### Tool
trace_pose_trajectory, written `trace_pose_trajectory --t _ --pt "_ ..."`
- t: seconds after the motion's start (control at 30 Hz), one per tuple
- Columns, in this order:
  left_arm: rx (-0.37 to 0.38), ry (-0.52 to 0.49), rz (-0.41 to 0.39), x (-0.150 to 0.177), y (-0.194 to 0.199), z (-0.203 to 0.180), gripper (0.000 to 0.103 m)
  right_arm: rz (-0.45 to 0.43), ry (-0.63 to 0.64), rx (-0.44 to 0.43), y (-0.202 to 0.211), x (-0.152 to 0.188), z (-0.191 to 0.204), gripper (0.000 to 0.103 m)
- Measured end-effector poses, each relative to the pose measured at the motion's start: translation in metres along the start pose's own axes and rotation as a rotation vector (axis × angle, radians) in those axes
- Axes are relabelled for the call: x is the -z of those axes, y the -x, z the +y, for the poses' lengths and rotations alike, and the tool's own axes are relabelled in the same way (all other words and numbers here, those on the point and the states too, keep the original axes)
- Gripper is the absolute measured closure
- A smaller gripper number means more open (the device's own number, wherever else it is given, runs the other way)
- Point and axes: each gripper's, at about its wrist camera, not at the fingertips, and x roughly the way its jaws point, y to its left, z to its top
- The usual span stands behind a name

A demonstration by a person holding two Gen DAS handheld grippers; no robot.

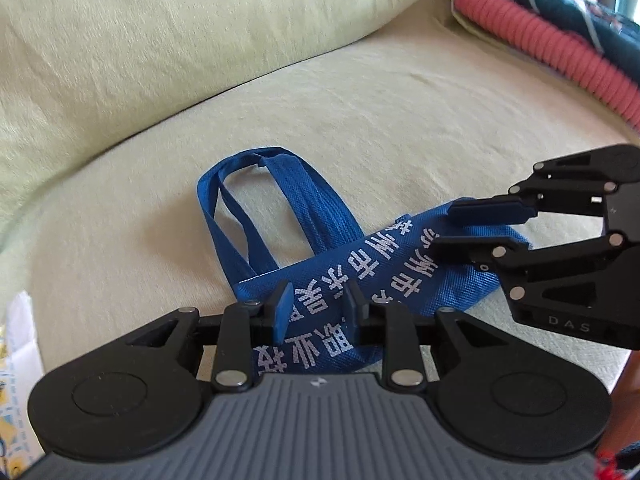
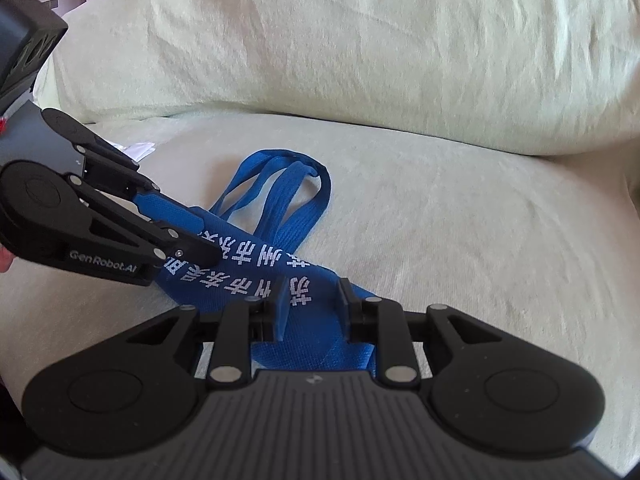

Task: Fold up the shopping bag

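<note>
Pale green sofa seat (image 1: 400, 112) with back cushion (image 2: 340, 40) behind. Blue shopping bag (image 1: 400, 264), white lettering, folded into a narrow strip lying on the seat, handles (image 1: 280, 200) looped toward the cushion. Left gripper (image 1: 320, 308) and right gripper (image 2: 312, 300) each straddle an end of the strip; jaws partly closed, pad contact unclear.
</note>
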Motion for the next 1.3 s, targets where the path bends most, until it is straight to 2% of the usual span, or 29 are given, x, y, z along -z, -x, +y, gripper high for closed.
trace_pose_trajectory --t 0.27,0.53,0.57,0.6,0.67,0.77,0.87,0.93,0.97,1.0,1.07,1.1,1.17,1.2,1.27,1.3 --pt "0.001 0.010 0.018 -0.002 -0.001 0.000 0.072 -0.014 -0.025 -0.011 -0.001 0.004 -0.003 0.081" --pt "0.015 0.013 -0.012 -0.001 0.005 0.003 0.070 -0.028 -0.043 -0.022 0.000 0.007 -0.006 0.081" --pt "0.032 0.027 -0.017 -0.002 0.008 0.008 0.066 -0.028 -0.051 -0.027 0.000 0.007 -0.007 0.081" --pt "0.040 0.039 -0.019 -0.003 0.009 0.011 0.066 -0.029 -0.063 -0.035 0.000 0.007 -0.009 0.081" --pt "0.060 0.132 -0.044 -0.011 0.014 0.032 0.063 -0.030 -0.072 -0.043 0.000 0.008 -0.012 0.081" --pt "0.036 0.239 -0.042 -0.024 0.005 0.064 0.057 -0.034 -0.083 -0.052 -0.001 0.009 -0.014 0.081" --pt "0.037 0.332 0.036 -0.039 -0.028 0.092 0.056 -0.034 -0.095 -0.066 -0.002 0.010 -0.017 0.081" --pt "0.091 0.360 0.105 -0.048 -0.058 0.100 0.057 -0.034 -0.096 -0.069 -0.002 0.010 -0.017 0.081" --pt "0.110 0.360 0.110 -0.051 -0.064 0.099 0.058 -0.033 -0.096 -0.070 -0.003 0.010 -0.017 0.081" --pt "0.139 0.345 0.082 -0.057 -0.071 0.097 0.060 -0.032 -0.096 -0.072 -0.003 0.010 -0.017 0.081" --pt "0.274 0.324 0.039 -0.068 -0.072 0.091 0.103 -0.029 -0.090 -0.074 -0.003 0.009 -0.017 0.081" --pt "0.343 0.314 0.018 -0.074 -0.073 0.089 0.103 -0.028 -0.081 -0.074 -0.003 0.009 -0.016 0.081" --pt "0.383 0.269 -0.035 -0.080 -0.066 0.084 0.103 -0.025 -0.086 -0.079 -0.003 0.009 -0.017 0.081" --pt "0.386 0.229 -0.055 -0.081 -0.061 0.083 0.100 -0.022 -0.089 -0.086 -0.003 0.009 -0.018 0.081" --pt "0.317 0.160 -0.074 -0.080 -0.055 0.084 0.056 -0.019 -0.083 -0.091 -0.003 0.009 -0.019 0.081" --pt "0.217 0.100 -0.084 -0.077 -0.049 0.086 0.048 -0.016 -0.082 -0.092 -0.003 0.009 -0.018 0.081"
